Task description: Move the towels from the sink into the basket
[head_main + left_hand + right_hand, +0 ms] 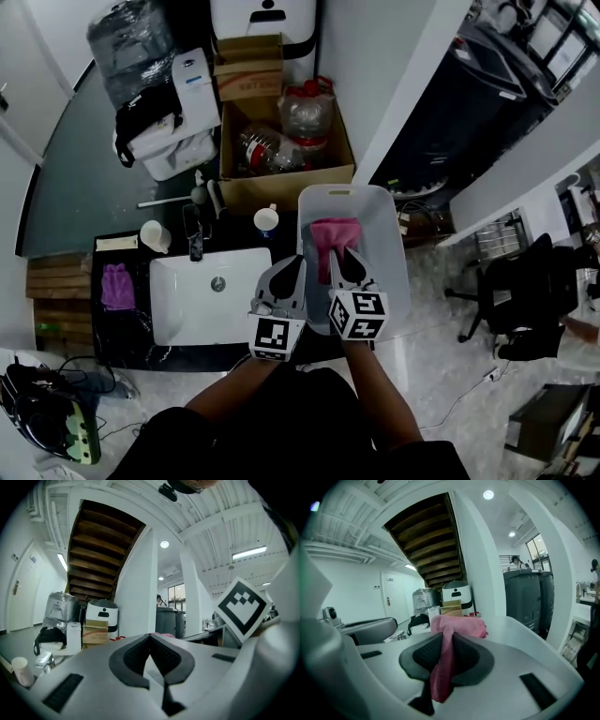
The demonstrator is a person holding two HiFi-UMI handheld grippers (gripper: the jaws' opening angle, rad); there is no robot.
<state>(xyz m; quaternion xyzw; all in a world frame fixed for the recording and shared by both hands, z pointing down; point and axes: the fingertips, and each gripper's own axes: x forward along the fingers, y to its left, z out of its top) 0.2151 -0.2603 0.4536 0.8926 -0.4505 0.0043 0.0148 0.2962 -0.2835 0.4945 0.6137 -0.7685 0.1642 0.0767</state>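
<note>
A pink towel (pixel 333 236) hangs over the pale grey basket (pixel 385 211) to the right of the sink. My right gripper (pixel 346 257) is shut on it. In the right gripper view the pink towel (pixel 458 625) bunches above the dark pads (pixel 423 657), and a strip trails down between them. My left gripper (pixel 297 264) sits just left of the right one, over the gap between the white sink (pixel 239 314) and the basket. Its jaws meet at the tips (pixel 150 638) with nothing between them. The sink bowl looks bare. A purple towel (pixel 115 286) lies on the dark counter left of the sink.
A faucet (pixel 195 240) and two white cups (pixel 155 235) stand behind the sink. An open cardboard box (pixel 281 141) with plastic bottles is beyond the basket. A black office chair (pixel 525 300) stands at the right. A dark bag (pixel 47 417) lies on the floor at lower left.
</note>
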